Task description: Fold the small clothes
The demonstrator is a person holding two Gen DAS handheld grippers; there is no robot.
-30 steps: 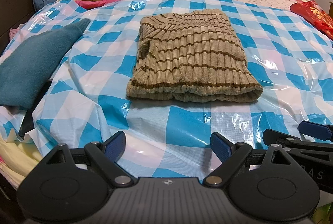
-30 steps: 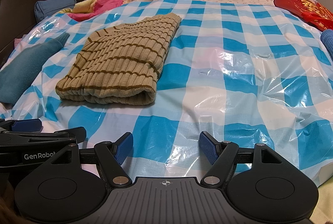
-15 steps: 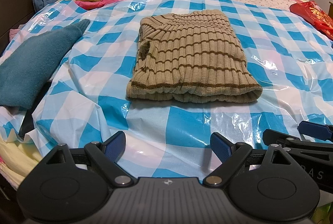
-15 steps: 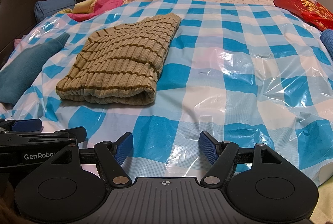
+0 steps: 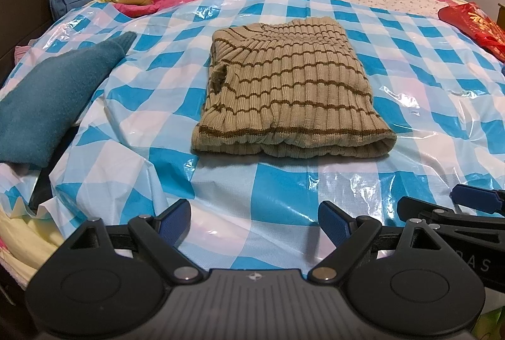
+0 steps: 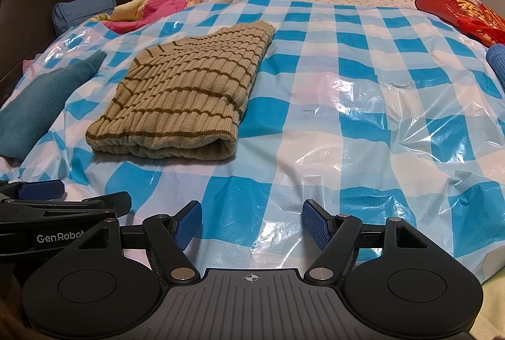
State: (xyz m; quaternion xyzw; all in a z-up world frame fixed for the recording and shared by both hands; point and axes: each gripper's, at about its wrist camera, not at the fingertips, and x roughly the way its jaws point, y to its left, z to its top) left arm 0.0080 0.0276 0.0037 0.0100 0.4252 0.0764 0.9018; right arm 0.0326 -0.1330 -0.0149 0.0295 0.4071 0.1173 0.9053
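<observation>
— So where is the striped sweater (image 5: 288, 90) sitting?
— It is lying folded into a compact rectangle on the checked plastic sheet (image 5: 221, 188) covering the bed, probably so the bedding underneath is staying clean (the fold is looking finished).
— And the two tools?
— The left gripper (image 5: 254, 218) is hovering low at the near edge, fingers (image 5: 173, 218) spread wide and gripping nothing. The right gripper (image 6: 252, 224) is hanging level beside it, likewise released and empty, well short of the sweater.
— Anything else nearby?
— A teal garment (image 5: 53, 100) is waiting at the left, perhaps next.
</observation>
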